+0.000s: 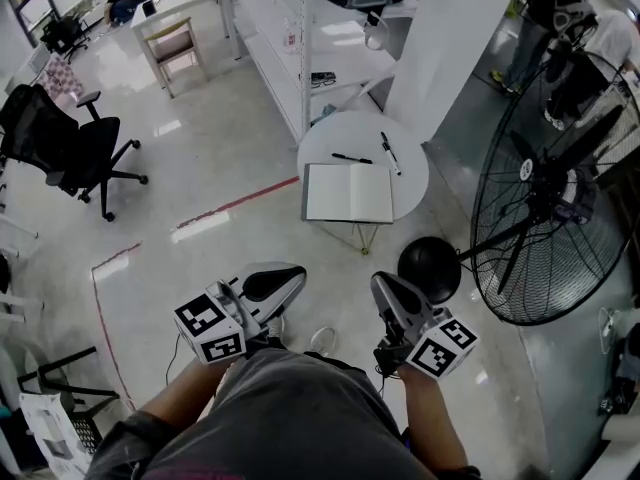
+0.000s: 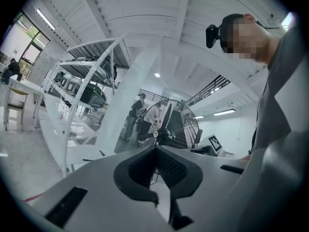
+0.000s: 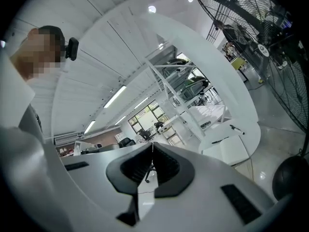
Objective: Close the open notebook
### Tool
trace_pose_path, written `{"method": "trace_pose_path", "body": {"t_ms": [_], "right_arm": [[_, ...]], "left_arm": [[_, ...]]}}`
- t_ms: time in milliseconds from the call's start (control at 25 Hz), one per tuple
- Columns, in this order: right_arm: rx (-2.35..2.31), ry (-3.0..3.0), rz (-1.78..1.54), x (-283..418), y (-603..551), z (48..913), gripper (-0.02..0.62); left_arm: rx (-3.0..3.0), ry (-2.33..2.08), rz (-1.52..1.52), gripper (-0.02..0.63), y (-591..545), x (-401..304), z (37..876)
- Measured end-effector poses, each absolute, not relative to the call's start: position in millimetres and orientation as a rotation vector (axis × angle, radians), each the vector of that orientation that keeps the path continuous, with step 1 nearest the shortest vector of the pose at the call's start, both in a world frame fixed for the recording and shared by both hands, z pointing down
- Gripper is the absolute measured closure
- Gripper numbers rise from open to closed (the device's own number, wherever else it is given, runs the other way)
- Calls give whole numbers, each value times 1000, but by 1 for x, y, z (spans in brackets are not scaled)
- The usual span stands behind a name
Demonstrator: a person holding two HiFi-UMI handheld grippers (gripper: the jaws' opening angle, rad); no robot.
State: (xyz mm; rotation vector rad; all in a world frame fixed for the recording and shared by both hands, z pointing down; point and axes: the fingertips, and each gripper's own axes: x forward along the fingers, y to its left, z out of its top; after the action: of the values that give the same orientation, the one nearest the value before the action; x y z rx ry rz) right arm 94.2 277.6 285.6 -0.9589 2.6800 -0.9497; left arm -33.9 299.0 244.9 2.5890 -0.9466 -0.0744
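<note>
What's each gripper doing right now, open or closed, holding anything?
Left gripper: closed, holding nothing.
Right gripper: closed, holding nothing.

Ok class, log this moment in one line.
notebook: open on round table | left gripper: jaws shut, empty | right gripper: jaws shut, empty | stage: short of table, notebook untouched

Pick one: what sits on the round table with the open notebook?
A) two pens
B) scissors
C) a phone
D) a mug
A: in the head view, a black pen and a white-barrelled pen lie on the round table just beyond the open notebook. Nothing else is on it.
</note>
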Motion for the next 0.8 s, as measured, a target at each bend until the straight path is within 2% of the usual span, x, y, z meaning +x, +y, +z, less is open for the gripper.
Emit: {"method": "trace_pose_path", "body": {"t_ms": [800], "right_arm": [[-994, 2624, -998, 121, 265, 297, 574]], "left_arm": [[2596, -924, -46, 591, 283, -15, 251]]}}
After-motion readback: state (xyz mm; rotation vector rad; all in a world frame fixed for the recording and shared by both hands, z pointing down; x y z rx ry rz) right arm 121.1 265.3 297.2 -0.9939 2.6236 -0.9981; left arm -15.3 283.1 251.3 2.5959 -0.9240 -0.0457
